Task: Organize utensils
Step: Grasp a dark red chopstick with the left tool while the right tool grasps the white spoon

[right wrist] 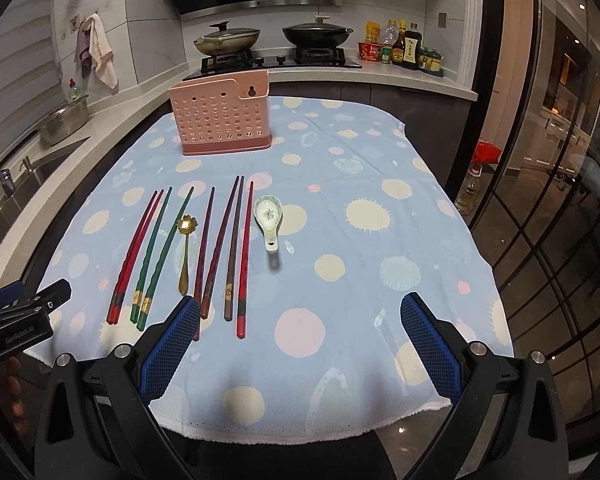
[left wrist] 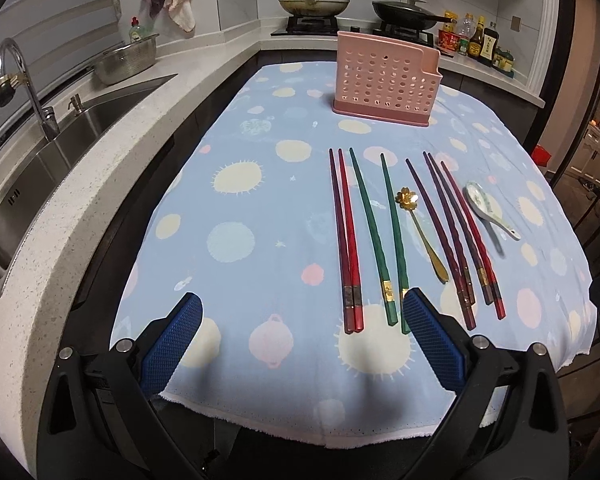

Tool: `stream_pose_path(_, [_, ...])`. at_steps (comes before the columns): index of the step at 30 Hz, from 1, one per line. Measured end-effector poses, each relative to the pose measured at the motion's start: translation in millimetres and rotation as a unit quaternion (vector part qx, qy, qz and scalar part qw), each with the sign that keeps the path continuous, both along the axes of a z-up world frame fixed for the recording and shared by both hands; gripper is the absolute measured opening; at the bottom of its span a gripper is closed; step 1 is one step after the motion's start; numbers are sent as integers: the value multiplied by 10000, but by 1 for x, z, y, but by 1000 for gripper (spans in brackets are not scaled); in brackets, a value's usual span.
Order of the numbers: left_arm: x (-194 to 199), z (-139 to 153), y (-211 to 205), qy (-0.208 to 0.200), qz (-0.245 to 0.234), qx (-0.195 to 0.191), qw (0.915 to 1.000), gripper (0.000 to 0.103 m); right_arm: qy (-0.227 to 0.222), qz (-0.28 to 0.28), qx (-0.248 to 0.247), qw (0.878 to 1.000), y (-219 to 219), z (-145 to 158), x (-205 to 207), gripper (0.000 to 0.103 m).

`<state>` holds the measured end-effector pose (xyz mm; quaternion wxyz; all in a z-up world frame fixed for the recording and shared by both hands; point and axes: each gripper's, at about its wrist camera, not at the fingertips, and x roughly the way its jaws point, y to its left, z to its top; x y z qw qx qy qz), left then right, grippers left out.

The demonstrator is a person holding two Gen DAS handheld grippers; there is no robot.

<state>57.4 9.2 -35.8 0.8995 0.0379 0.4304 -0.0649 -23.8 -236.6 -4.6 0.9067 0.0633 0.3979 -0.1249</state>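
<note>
Several chopsticks lie side by side on the blue spotted cloth [left wrist: 240,264]: a red pair [left wrist: 346,236] [right wrist: 134,252], a green pair [left wrist: 380,236] [right wrist: 160,248], and dark purple and red ones [left wrist: 456,232] [right wrist: 228,248]. Among them rests a gold flower-headed spoon [left wrist: 420,232] [right wrist: 186,248], and to their right a white ceramic spoon [left wrist: 488,212] [right wrist: 269,218]. A pink perforated holder [left wrist: 384,80] [right wrist: 224,116] stands upright at the far end. My left gripper [left wrist: 302,316] hangs open over the near edge, left of the utensils. My right gripper [right wrist: 300,316] is open too, holding nothing.
A stone counter with a steel sink [left wrist: 60,148] and tap [left wrist: 24,80] runs along the left. Two lidded pans [right wrist: 228,38] sit on the stove behind, with sauce bottles [right wrist: 400,46] at the right. A glass door [right wrist: 560,200] stands on the right.
</note>
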Motion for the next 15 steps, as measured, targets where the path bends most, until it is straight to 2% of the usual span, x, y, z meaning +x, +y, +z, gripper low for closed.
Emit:
stream_pose_path(8, [29, -33, 3, 447, 13, 151, 9989, 93, 329, -47, 71, 9994, -5, -18, 29, 96])
stream_pose_path(15, [45, -50, 1, 711, -96, 64, 9974, 81, 434, -69, 136, 9989, -5, -23, 53, 96])
